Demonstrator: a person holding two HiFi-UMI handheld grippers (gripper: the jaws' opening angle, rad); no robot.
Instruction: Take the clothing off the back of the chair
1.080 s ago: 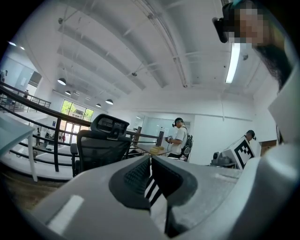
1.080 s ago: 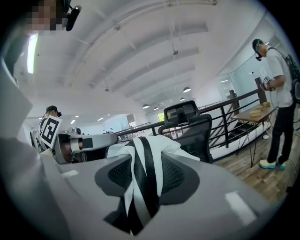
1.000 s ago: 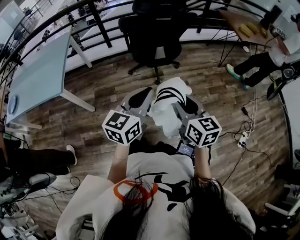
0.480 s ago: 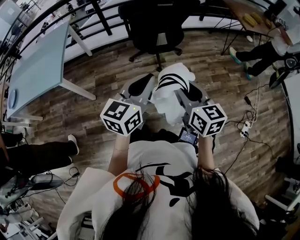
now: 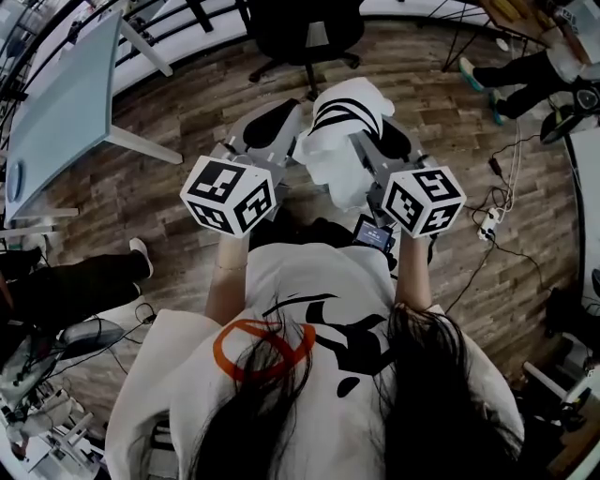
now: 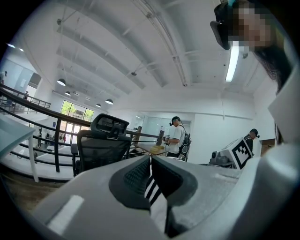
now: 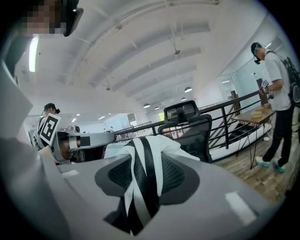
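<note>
A white garment with black stripes (image 5: 339,141) hangs bunched between my two grippers, in front of the person's chest. My left gripper (image 5: 289,131) is shut on its left side, and a strip of the striped clothing (image 6: 151,185) shows between the jaws. On its right side my right gripper (image 5: 367,141) is also shut, with the striped clothing (image 7: 140,168) pinched in the jaws. The black office chair (image 5: 305,23) stands apart at the top edge, its back bare. That same chair (image 6: 101,145) is also ahead in the left gripper view, and the chair (image 7: 190,129) sits beyond the cloth in the right gripper view.
A glass-topped table (image 5: 61,103) stands at the left. A seated person's legs (image 5: 75,291) reach in from the left, and another person (image 5: 534,66) is at the top right. Cables and a power strip (image 5: 487,225) lie on the wooden floor. A dark railing (image 7: 234,108) runs behind the chair.
The chair has slid toward the top edge of the head view, so the gap to it has grown. Both grippers stay shut on the garment.
</note>
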